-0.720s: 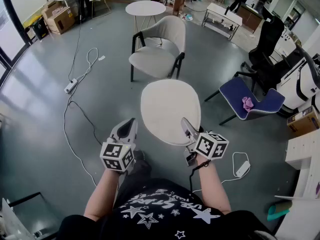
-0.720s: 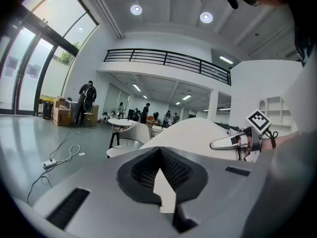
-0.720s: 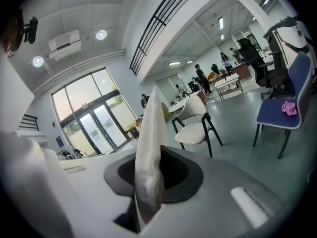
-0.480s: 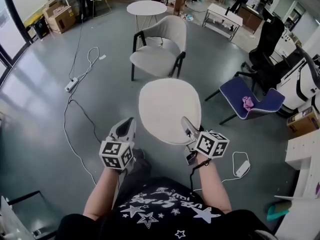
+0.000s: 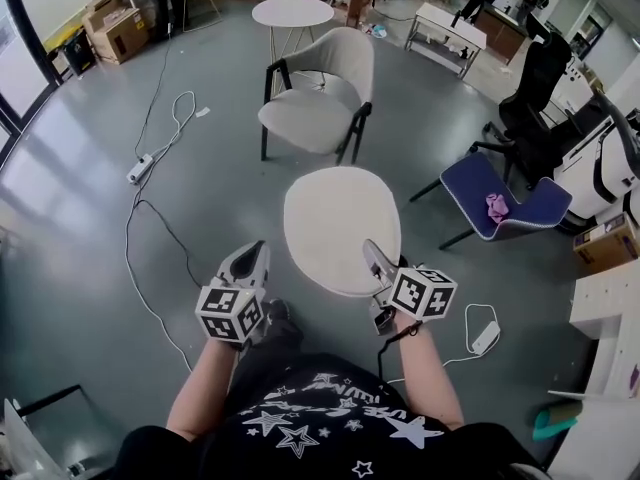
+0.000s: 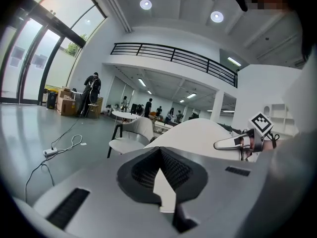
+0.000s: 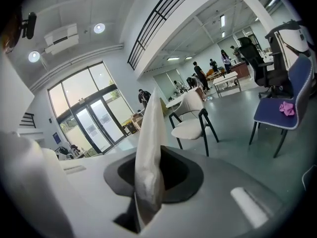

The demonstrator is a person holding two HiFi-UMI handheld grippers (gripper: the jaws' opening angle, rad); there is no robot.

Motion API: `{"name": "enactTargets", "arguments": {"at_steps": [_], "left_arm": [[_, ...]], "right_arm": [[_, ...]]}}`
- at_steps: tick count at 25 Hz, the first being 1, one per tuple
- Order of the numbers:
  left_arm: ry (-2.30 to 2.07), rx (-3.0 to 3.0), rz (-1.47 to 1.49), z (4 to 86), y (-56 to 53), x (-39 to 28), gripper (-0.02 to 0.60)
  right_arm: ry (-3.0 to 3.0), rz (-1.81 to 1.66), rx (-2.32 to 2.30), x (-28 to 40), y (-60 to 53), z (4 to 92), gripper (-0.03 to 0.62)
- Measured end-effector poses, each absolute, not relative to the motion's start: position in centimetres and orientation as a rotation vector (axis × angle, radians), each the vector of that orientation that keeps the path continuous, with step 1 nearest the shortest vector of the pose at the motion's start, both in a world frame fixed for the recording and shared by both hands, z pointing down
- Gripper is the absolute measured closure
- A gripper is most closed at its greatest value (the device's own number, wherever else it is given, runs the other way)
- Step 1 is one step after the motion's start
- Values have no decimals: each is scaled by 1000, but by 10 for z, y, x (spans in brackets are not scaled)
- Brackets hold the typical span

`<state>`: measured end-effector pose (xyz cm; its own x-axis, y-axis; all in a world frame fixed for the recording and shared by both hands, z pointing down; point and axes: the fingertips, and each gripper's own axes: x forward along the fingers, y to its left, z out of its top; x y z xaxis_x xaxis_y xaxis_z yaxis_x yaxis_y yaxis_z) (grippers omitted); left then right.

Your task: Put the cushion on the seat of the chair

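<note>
In the head view a white power strip (image 5: 140, 171) lies on the grey floor (image 5: 80, 228) at about ten o'clock from the person, and its dark cable (image 5: 150, 238) loops back toward them. Cardboard boxes (image 5: 120, 36) stand farther off, near eleven o'clock.

The left gripper (image 5: 256, 252) is held out at seven o'clock from the cushion (image 5: 340, 228), just beside its rim but apart from it. The left gripper view shows its jaws (image 6: 160, 150) clenched together with nothing between them, and the cushion (image 6: 198, 135) lying off to three o'clock.

The cushion is a pale, rounded pad. It is up in the air over bare floor, roughly flat and in front of the person. The chair (image 5: 315, 113), beige with dark legs, stands at twelve o'clock from the cushion and well apart from it, and its seat (image 5: 300, 126) is bare. A round white table (image 5: 292, 13) stands behind the chair, also at twelve o'clock.

The right gripper (image 5: 371, 250) bites the cushion's rim at about five o'clock. In the right gripper view the jaws (image 7: 147, 182) are pressed onto the cushion's edge (image 7: 148, 133), which rises upright out of the slot, and the chair (image 7: 190, 125) shows past it toward one o'clock.

At three o'clock from the cushion stands a blue chair (image 5: 470, 183) with a small pink thing (image 5: 495, 206) on its seat. A black office chair (image 5: 535, 88) stands at about two o'clock. A second white power strip (image 5: 484, 336) lies on the floor near four o'clock, beside the person's right forearm.
</note>
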<state>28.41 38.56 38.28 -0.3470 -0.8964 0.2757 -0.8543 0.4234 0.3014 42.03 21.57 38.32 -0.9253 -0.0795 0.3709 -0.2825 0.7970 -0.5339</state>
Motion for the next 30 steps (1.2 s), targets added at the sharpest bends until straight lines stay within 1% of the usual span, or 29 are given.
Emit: {"name": "enactTargets", "arguments": {"at_steps": [10, 19, 24, 30], "left_arm": [[-2253, 1576, -129, 380, 329, 203, 574], [-2214, 1544, -126, 399, 330, 130, 574], [-2195, 1530, -128, 407, 320, 103, 574], [-2194, 1475, -113, 427, 297, 75, 574]], "right_arm": [[-2650, 907, 427, 357, 153, 380, 531], [-2627, 944, 473, 283, 139, 385, 531], [-2607, 994, 482, 263, 133, 388, 531], [-2548, 1021, 496, 240, 105, 413, 531]]}}
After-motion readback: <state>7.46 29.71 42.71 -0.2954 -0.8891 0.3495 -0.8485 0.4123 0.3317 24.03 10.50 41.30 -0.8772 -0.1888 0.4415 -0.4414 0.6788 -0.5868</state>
